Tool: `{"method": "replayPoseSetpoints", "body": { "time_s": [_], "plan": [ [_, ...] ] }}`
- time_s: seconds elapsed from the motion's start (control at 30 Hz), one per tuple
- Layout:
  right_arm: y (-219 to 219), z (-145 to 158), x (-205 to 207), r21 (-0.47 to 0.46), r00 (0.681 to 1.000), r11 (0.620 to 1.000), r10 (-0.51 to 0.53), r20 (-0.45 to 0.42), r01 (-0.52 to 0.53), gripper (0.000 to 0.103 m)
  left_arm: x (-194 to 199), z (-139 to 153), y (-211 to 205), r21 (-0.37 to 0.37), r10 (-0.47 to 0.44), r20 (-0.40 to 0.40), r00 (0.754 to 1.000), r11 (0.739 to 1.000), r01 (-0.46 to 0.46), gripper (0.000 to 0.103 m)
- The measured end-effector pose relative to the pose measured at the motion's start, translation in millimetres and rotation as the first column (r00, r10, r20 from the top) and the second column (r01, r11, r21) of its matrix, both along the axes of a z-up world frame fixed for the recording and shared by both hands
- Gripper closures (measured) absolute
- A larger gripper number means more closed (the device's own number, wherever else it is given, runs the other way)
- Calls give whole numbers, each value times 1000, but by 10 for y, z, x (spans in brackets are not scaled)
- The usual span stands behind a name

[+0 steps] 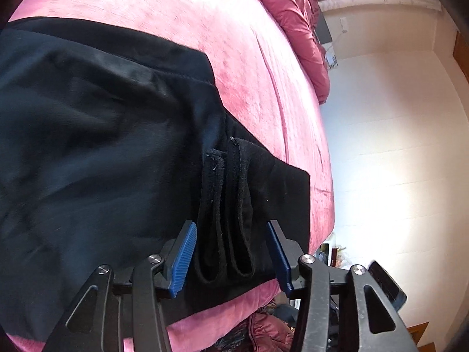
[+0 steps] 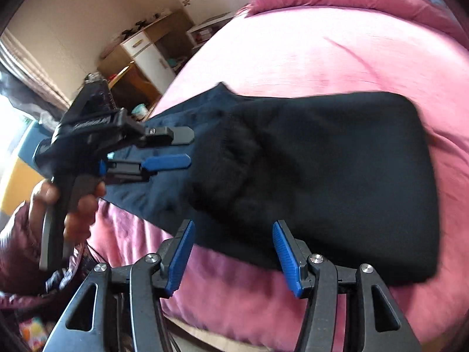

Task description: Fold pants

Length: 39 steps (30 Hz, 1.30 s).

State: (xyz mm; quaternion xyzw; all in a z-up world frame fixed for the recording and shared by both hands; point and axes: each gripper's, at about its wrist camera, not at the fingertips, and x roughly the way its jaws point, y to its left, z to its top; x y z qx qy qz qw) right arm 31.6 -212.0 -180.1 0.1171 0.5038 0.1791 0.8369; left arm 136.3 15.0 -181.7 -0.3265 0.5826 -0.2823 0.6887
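Nearest in the left wrist view, the left gripper [image 1: 231,252] has its blue-padded fingers [image 1: 183,259] spread wide, and nothing is clamped between them. The stacked, looped hems of the pants [image 1: 88,135] lie in the gap between the pads, resting on the layers beneath; I cannot tell whether either pad touches the cloth. The dark pants lie folded over themselves on the bed [image 1: 234,29], which is covered in pink plush, and they reach from the near edge of the bed away to the left. Beyond them the pink cover runs up to a bunched pink quilt [image 1: 296,20] at the far side. To the right of the bed is a pale wall [image 1: 395,117].

In the right wrist view, the right gripper [image 2: 233,256] likewise stands with its fingers [image 2: 285,259] apart and holds nothing. It hovers at the near edge of the folded pants [image 2: 322,176], which form a dark, roughly rectangular bundle on the bed [image 2: 351,58]. Further left, the person's hand [image 2: 76,208] grips the handle of the left gripper [image 2: 183,146], whose two fingers are parted above the bluish end of the pants. Behind the bed stands a wooden cabinet [image 2: 146,55] with white doors, against a beige wall.
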Motion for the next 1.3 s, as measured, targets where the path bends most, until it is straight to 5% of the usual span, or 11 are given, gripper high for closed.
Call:
{"method": "replayPoseSetpoints", "body": {
  "time_s": [0.13,0.27,0.3,0.33,0.37,0.43,0.8,0.9,1.03,1.17,1.3],
  "plan": [
    [-450,-23,-245,-25,990,991,-133,-38,132,45,70,-90,-218,41,-38,-27,999,998,39,53],
    [-986,-84,-501,-16,948,952,-306,-85,306,45,129,-135,-491,39,-84,-39,996,996,85,55],
    [-1077,-108,-541,-22,936,940,-340,-92,339,45,129,-147,-559,51,-91,-41,995,994,93,58],
    [-1163,-148,-573,-26,921,927,-375,-104,374,44,117,-138,-636,67,-97,-34,995,993,99,78],
    [-1230,-190,-589,-23,907,915,-404,-118,404,44,109,-126,-708,110,-116,-18,993,987,118,87],
    [-1314,-252,-586,-23,888,898,-439,-134,440,44,80,-45,-778,122,-134,18,991,984,131,88],
    [-1079,-376,-178,-160,907,903,-415,-75,399,43,87,893,-863,-63,-131,235,963,987,150,90],
    [-1100,-366,-95,-203,889,873,-458,-23,445,54,22,986,-841,-41,-125,280,952,989,142,90],
    [-1123,-507,-41,-188,889,881,-453,-63,435,67,-39,694,-677,61,-139,223,965,990,129,91],
    [-1131,-584,-14,-180,891,887,-446,-89,426,67,-50,13,-615,168,-120,77,990,980,105,91],
    [-1130,-550,6,-197,902,898,-418,-103,394,61,-163,-211,-470,107,-73,32,997,992,69,91]
  ]
}}
